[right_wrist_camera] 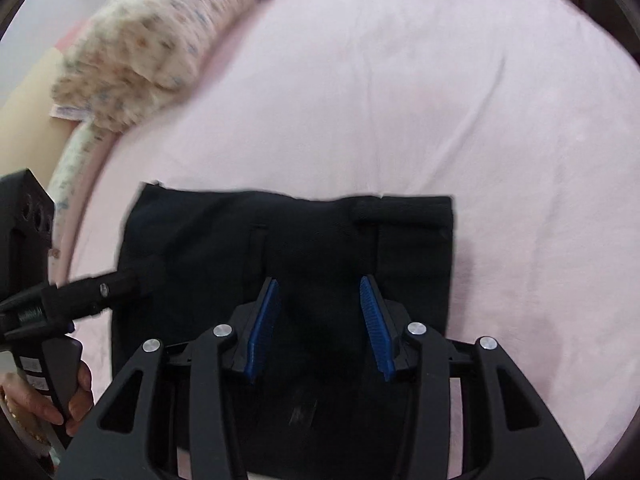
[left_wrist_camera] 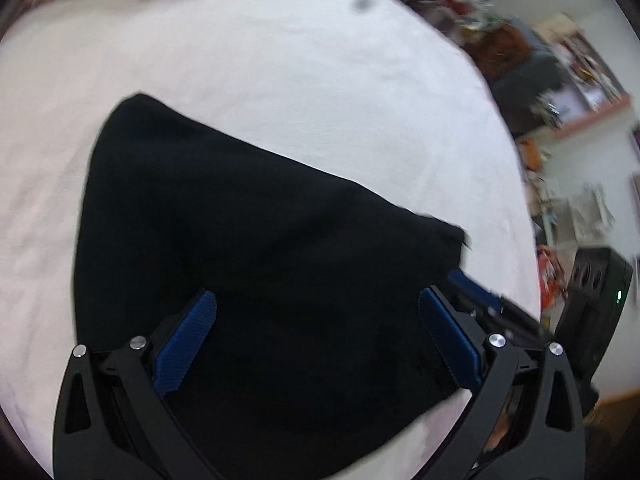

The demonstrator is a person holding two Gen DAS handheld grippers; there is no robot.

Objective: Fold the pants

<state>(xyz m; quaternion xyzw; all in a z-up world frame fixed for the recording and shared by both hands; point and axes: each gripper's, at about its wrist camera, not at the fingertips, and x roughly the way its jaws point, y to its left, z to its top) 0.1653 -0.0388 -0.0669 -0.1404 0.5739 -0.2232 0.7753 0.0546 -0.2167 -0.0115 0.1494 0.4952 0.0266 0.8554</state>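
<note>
Both grippers, left gripper and right gripper, hanging open, gripping nothing; black pants lying compactly folded at 6 o'clock on pink bedsheet; folding looking nearly finished.

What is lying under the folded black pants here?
The folded black fabric pants lie on a pale pink bed sheet, which shows all around them. Whatever lies directly beneath the pants, or between their layers, is covered.

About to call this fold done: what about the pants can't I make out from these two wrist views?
- Near edge of the black pants: right wrist view, covered by the right hand-held gripper.
- Layers and fold lines: left wrist view, pants are one dark, blurred mass.
- Near-right pants corner: left wrist view, behind a blue finger of the left hand-held gripper.
</note>
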